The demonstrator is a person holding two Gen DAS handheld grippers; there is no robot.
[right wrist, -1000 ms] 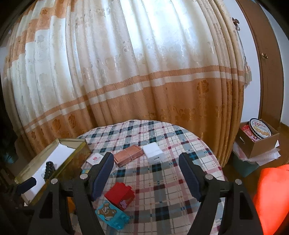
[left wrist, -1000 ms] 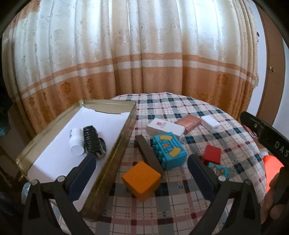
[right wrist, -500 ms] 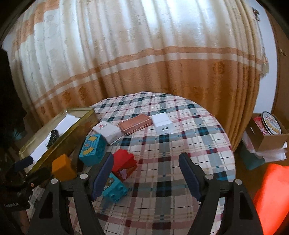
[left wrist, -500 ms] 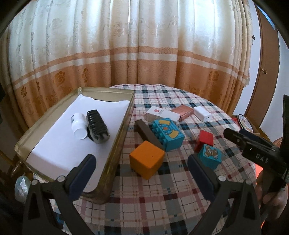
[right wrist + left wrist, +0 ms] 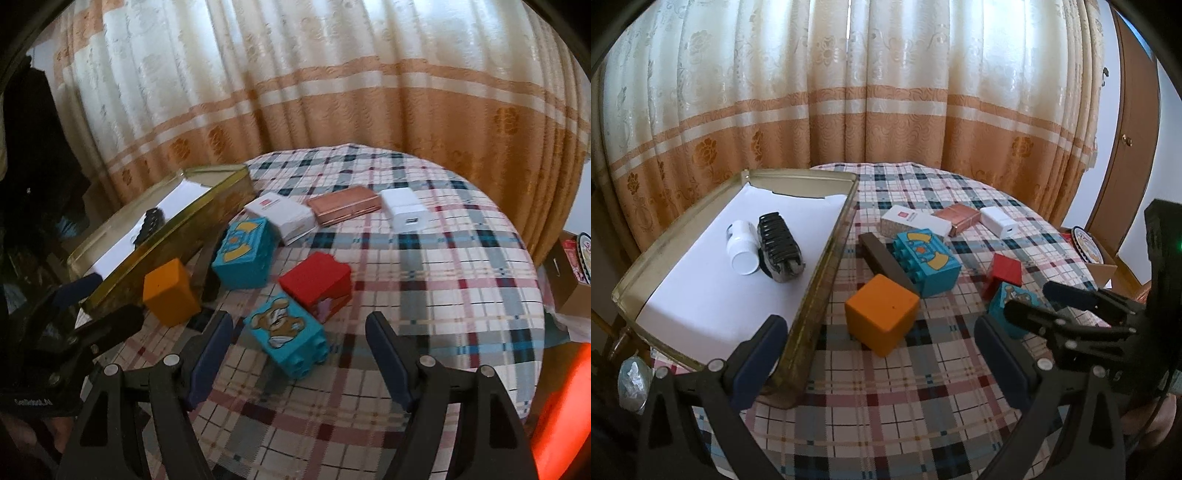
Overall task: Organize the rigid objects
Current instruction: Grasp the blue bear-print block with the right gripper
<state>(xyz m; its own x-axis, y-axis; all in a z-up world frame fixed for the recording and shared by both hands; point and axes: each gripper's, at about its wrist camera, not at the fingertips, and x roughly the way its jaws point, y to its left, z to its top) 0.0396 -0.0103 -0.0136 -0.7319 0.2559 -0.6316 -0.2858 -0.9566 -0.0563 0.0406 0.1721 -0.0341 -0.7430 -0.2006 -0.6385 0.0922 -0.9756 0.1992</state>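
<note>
Here, a round surface [image 5: 923, 406] under a plaid cloth, curtain [image 5: 886, 110] behind. The tin tray [image 5: 820, 258] sits at its left edge, lined with white paper, holding a white bottle [image 5: 741, 246] on its side touching a black ribbed object [image 5: 779, 249]. Loose on the cloth beside the tray: orange cube [image 5: 882, 319], dark bar [image 5: 886, 260] leaning against the large blue brick [image 5: 927, 260], white box [image 5: 914, 221], copper case [image 5: 960, 218], white charger [image 5: 1001, 226], red block [image 5: 317, 284], and the small blue bear brick [image 5: 288, 334] touching the red block. Left hand-held gripper [image 5: 882, 367]: jaws apart, nothing between them, low over the tray's near corner and the orange cube. Right hand-held gripper [image 5: 299, 354]: jaws apart, empty, straddling the bear brick from just in front without touching it.
</note>
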